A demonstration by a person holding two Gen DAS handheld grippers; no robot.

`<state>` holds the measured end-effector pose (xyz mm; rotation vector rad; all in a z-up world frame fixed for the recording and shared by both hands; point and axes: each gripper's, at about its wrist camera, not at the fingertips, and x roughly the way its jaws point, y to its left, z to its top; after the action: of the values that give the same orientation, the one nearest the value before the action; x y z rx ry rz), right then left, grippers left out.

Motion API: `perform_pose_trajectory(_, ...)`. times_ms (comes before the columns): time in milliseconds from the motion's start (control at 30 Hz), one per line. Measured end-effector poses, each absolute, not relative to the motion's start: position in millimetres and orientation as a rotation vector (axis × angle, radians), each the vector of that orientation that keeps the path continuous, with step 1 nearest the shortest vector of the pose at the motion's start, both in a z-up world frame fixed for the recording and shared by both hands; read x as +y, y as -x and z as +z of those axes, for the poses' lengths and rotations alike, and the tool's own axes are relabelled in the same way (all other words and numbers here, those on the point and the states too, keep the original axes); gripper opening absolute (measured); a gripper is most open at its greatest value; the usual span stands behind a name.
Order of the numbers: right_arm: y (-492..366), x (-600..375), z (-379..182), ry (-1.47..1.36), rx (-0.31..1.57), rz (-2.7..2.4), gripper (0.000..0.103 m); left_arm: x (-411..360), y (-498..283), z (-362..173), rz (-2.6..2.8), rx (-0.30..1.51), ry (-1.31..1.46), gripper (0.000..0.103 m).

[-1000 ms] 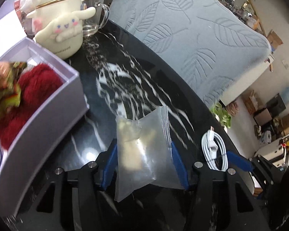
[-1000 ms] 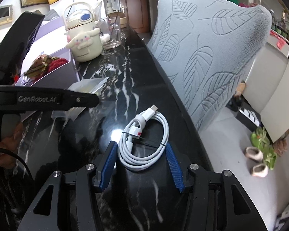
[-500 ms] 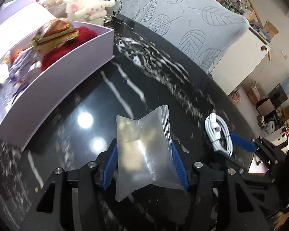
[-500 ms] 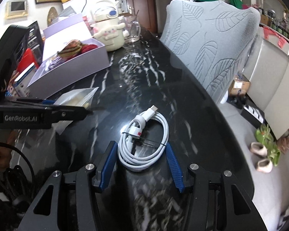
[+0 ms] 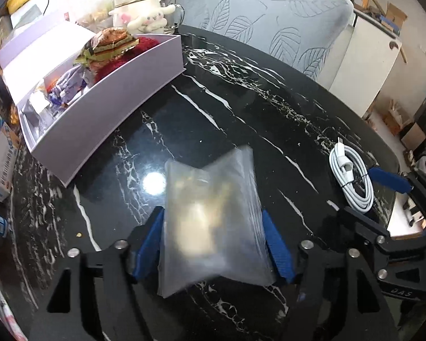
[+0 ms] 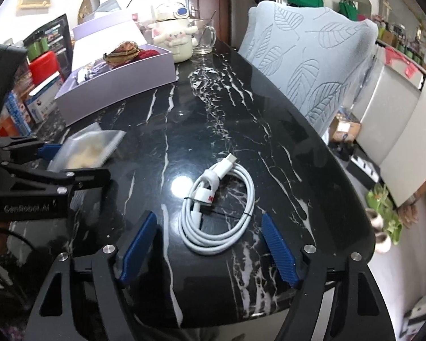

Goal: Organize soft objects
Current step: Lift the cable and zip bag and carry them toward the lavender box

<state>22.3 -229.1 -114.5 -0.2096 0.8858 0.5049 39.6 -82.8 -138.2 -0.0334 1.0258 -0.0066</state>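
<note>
1. Bright, even indoor light; overhead lamp glare spot on the glossy tabletop (image 5: pixel 241 108) in both views.
2. Plastic bag (image 5: pixel 213 221) blurred in the left wrist view.
3. Strong fisheye bending, dark corners.

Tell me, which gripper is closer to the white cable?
The right. The right gripper has its open fingers on either side of the white cable; the left gripper, around the plastic bag, sits off beside it.

A lived-in home: a black marble table (image 6: pixel 213 119), a leaf-patterned chair (image 6: pixel 306 65) at two o'clock, a wooden door (image 6: pixel 208 0) at twelve, slippers (image 6: pixel 383 218) on the floor at three.
</note>
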Motion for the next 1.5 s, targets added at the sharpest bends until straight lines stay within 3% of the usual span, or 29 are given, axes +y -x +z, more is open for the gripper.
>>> perform_pose_trajectory(333,-27.9,-225.4,-115.5,0.165,0.861,0.453,0.077,-75.0,-36.4,-138.7,-0.004,0.983,0.053,0.073)
perform_pose_trajectory(433,-25.6,-221.5,-117.2,0.198,0.841,0.438,0.062,-75.4,-34.4,-138.2,0.000,0.981,0.054,0.073)
perform_pose_trajectory(467,-24.6,-221.2,-117.9,0.207,0.831,0.428,0.053,-76.1,-31.7,-137.2,-0.001,0.978,0.061,0.072)
perform_pose_trajectory(567,-24.3,-225.0,-116.9,0.188,0.811,0.422,0.053,-75.0,-26.8,-136.2,0.012,0.961,0.066,0.055)
perform_pose_trajectory(700,-23.9,-226.5,-117.7,0.186,0.799,0.437,0.052,-68.0,-23.2,-134.1,0.003,0.948,0.117,0.049)
perform_pose_trajectory(1500,-9.9,-207.9,-101.6,0.124,0.791,0.533,0.051,-42.3,20.3,-107.1,0.020,0.884,0.161,0.046)
